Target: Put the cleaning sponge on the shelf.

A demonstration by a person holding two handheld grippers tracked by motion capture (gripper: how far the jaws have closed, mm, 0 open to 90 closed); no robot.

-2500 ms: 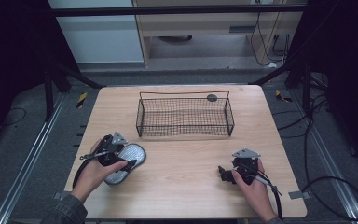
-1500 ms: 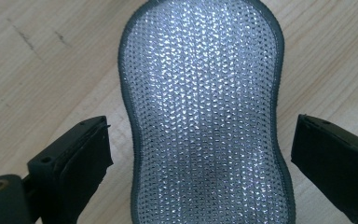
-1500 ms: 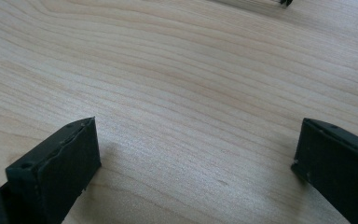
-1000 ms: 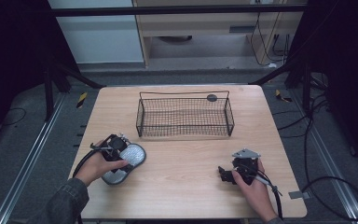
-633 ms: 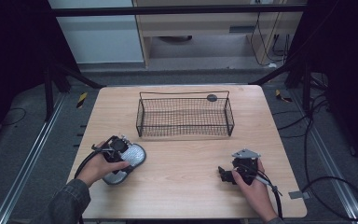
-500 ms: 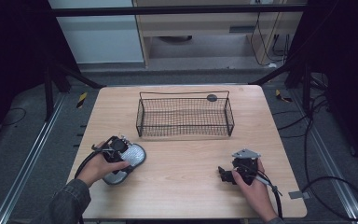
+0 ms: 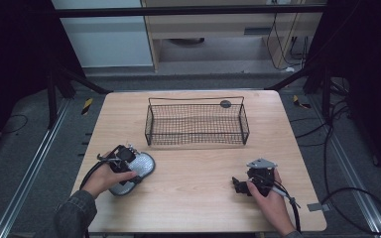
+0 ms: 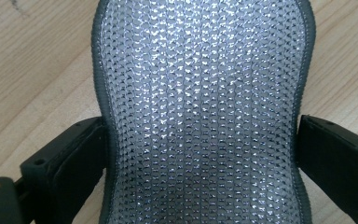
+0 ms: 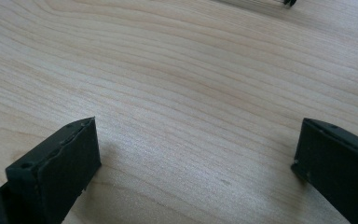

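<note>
Silvery mesh insole (image 8: 205, 112) lies flat on the table's left

A small dark disc (image 7: 225, 103) lies on the wooden table (image 7: 203, 198), near its far edge. A yellow-black tape strip (image 7: 87, 106) lies on the floor just left of the table.

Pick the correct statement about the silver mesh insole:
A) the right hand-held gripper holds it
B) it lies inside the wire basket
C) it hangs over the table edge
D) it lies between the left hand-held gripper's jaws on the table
D: the insole lies flat on the table with the left hand-held gripper straddling it, one jaw on each side.
</note>
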